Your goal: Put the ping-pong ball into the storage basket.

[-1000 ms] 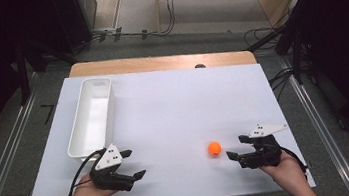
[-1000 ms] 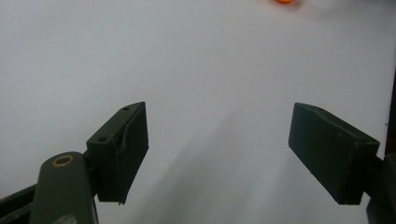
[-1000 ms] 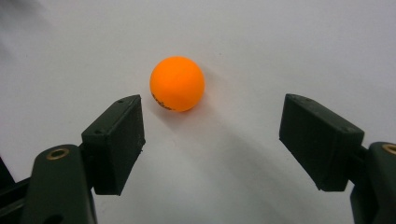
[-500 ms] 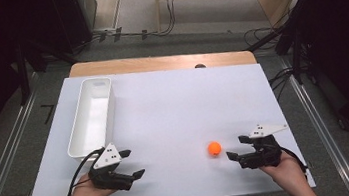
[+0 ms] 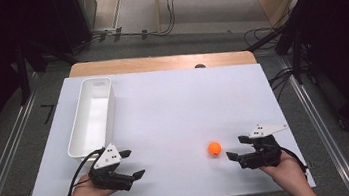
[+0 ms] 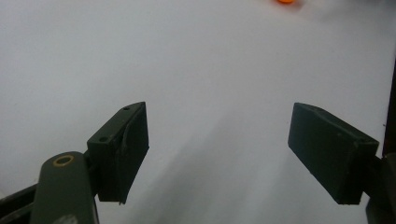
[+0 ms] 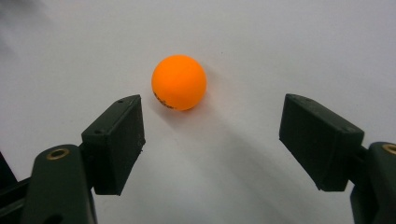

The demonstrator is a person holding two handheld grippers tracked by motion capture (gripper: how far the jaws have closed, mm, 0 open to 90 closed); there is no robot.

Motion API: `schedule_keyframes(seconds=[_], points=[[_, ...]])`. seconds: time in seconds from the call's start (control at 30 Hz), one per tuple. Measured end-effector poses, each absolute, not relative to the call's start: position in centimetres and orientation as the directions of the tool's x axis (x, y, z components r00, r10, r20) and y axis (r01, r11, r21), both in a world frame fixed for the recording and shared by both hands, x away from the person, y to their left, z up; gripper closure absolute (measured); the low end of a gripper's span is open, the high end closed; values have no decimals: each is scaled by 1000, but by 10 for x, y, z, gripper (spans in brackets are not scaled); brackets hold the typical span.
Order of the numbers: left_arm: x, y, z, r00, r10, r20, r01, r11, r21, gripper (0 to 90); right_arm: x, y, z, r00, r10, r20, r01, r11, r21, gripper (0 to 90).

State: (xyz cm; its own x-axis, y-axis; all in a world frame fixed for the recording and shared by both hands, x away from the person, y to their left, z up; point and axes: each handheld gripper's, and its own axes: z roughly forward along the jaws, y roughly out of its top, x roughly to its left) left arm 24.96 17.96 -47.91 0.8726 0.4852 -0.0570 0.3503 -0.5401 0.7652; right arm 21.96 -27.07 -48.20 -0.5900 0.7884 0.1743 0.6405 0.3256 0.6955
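An orange ball (image 5: 214, 148) rests on the white table near its front right. My right gripper (image 5: 237, 148) is open just to the right of it, jaws pointing left toward it. In the right gripper view the ball (image 7: 179, 88) lies a little beyond the jaws, nearer the left one, and my right gripper (image 7: 210, 135) holds nothing. My left gripper (image 5: 131, 164) is open at the front left, empty, with its jaws (image 6: 217, 149) wide over bare table. The ball (image 6: 286, 1) peeks in at the top edge of the left gripper view.
A long white tray (image 5: 109, 102) stands empty along the table's left side, just beyond my left gripper. The white table top (image 5: 178, 107) ends at a wooden strip at the back. Cables and dark stands lie on the floor around.
Both grippers have stayed almost still; the ball has not moved.
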Motion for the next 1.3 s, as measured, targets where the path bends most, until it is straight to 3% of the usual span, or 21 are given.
schedule_keyframes(seconds=[1.3], points=[[251, 161, -465, 872, 481, -90, 353, -491, 797, 197, 220, -271, -483, -586, 792, 172, 645, 327, 691, 207]])
